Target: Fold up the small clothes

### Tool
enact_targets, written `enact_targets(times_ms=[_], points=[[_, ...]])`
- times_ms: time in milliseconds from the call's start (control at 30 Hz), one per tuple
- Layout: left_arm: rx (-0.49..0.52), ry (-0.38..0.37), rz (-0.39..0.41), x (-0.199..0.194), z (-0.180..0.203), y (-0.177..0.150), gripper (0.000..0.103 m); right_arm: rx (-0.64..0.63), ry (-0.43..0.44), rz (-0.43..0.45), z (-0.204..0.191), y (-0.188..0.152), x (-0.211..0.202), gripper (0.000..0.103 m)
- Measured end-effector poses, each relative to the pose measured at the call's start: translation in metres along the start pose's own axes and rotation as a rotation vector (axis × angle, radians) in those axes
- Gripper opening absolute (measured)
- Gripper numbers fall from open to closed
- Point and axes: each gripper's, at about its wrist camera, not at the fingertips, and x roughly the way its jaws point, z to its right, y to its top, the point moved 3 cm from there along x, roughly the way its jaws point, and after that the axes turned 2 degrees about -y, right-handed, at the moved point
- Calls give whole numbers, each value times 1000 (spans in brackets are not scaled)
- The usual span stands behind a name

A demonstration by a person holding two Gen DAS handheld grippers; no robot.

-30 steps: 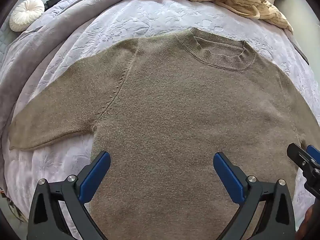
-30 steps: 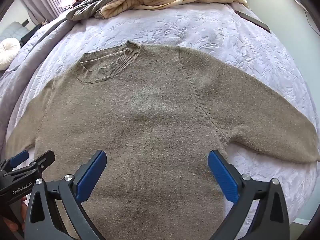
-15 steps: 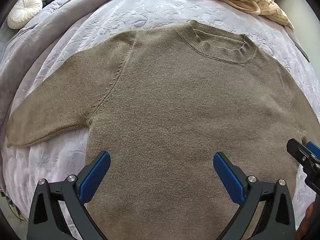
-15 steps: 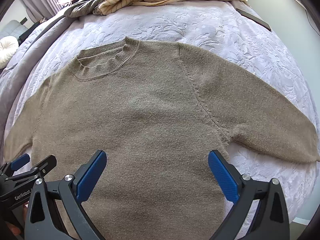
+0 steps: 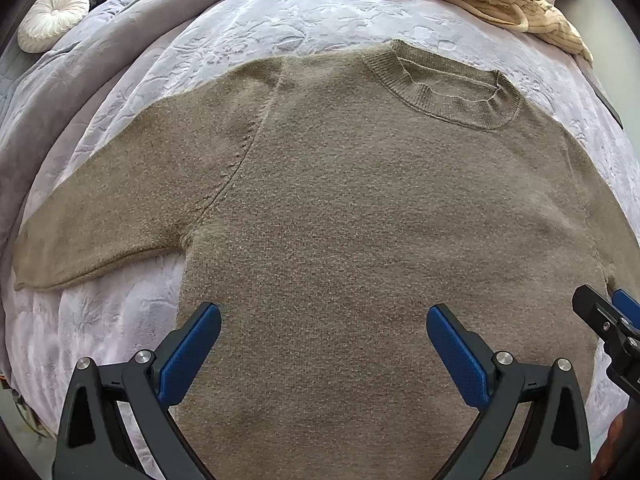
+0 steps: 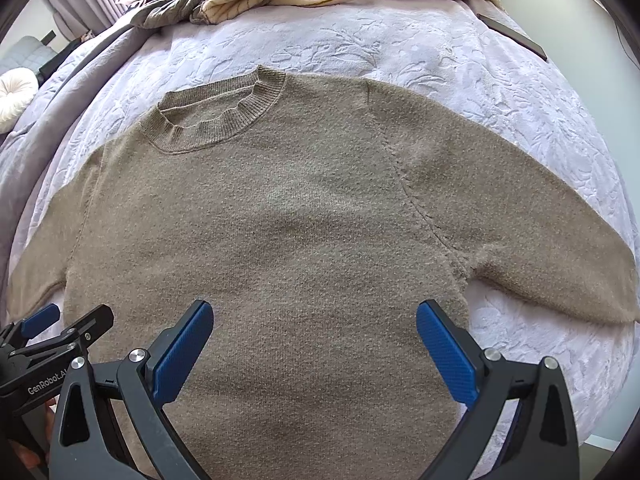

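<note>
The brown sweater [image 5: 360, 220] lies flat on the bed [image 5: 280, 16], not folded yet (sleeves out). The left tool [image 5: 323, 338] and right tool [image 6: 314, 334] hover wide open, holding nothing.

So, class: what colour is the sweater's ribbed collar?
Olive-brown, matching the sweater; the collar shows best in the right wrist view.

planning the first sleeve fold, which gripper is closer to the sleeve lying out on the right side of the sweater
Right. The right gripper hovers open over the sweater body beside the right sleeve armpit. The left gripper hovers open over the opposite half, near the other sleeve.
</note>
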Motion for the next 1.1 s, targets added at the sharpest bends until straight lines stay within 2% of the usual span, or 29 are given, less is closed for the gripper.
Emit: enact_targets(times_ms=[133, 367, 833, 867, 1100], points=[[-1, -3, -1, -2, -10, -8, 103, -1, -1, -1, -1, 0, 1, 101], [3, 7, -19, 2, -10, 1, 103, 2, -4, -8, -2, -2, 3, 101], [-7, 4, -35, -9, -20, -27, 103, 1, -9, -17, -4, -2, 5, 102], [-4, 3, -38, -3, -20, -15, 103, 0, -8, -19, -5, -2, 6, 101], [8, 5, -45, 1, -13, -7, 103, -2, -8, -26, -8, -2, 8, 102]])
